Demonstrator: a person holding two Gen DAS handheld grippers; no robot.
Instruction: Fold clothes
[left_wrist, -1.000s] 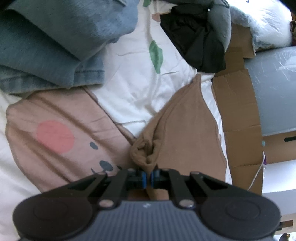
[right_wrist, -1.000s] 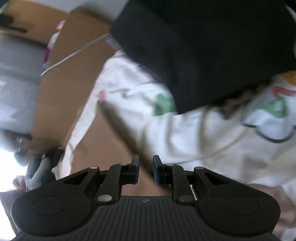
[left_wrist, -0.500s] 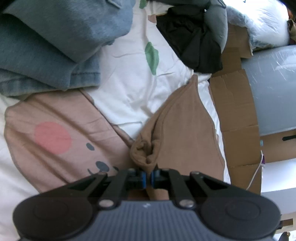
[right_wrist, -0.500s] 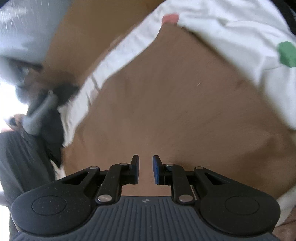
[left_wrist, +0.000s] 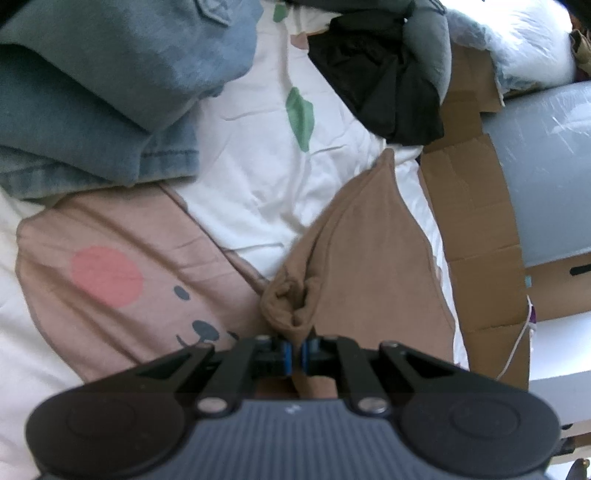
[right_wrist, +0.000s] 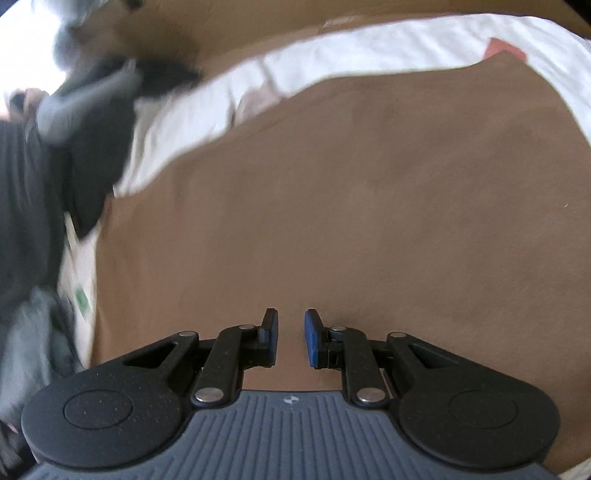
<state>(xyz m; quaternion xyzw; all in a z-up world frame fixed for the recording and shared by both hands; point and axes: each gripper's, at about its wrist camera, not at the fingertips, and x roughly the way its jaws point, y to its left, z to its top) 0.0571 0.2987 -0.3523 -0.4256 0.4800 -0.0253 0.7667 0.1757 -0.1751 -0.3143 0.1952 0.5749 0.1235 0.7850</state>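
Observation:
A tan-brown garment lies on the white printed bedsheet. My left gripper is shut on a bunched edge of it, and the fabric rises in a fold just ahead of the fingers. In the right wrist view the same brown garment fills most of the frame, spread fairly flat. My right gripper hovers close over it, open by a small gap, with nothing between the blue pads.
Folded blue denim sits at the upper left and a black and grey clothes heap at the top. Flattened cardboard and a grey roll lie beyond the right bed edge. Dark clothing is at the left.
My right gripper has swept from the black garment and sheet down over the brown garment, and its view has turned. The left gripper has kept its hold and barely shifted.

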